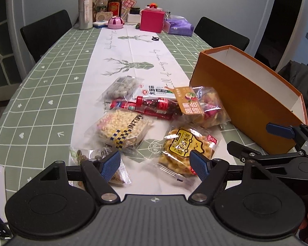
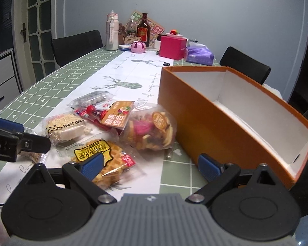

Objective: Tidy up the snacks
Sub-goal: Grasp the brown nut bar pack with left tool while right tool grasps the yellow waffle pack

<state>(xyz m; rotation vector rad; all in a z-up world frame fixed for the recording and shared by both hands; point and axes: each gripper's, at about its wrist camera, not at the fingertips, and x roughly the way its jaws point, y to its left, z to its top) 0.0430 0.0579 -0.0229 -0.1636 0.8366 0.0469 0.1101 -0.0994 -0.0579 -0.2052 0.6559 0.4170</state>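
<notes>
Nothing appears packed yet: every snack packet in view lies on the table (image 1: 41, 86), and what shows of the inside of the orange box (image 1: 242, 94) is bare white card.

At the far left of the pile, a small packet of mixed nuts (image 1: 86, 155) sits nearest the left gripper (image 1: 156, 165), partly under its left finger. Next comes the puffed-grain bar (image 1: 121, 129) with the checkered band, and behind it the packet of pale round sweets (image 1: 121, 88) and the red-wrapped sticks (image 1: 147, 107). Toward the middle lies the waffle packet (image 1: 184, 151), just ahead of the left gripper's right finger. Right of that is the dried fruit bag (image 2: 149, 129), resting close against the box's near wall.

The left gripper's jaws are spread wide with nothing between them, hovering over the near edge of the pile. The right gripper (image 2: 152, 164) is likewise released and empty, pointing at the gap between the waffle packet and the orange box.

By my reading the whole job remains: each packet still has to be picked up and placed in the box, with the waffle packet or nuts the likeliest first pick
</notes>
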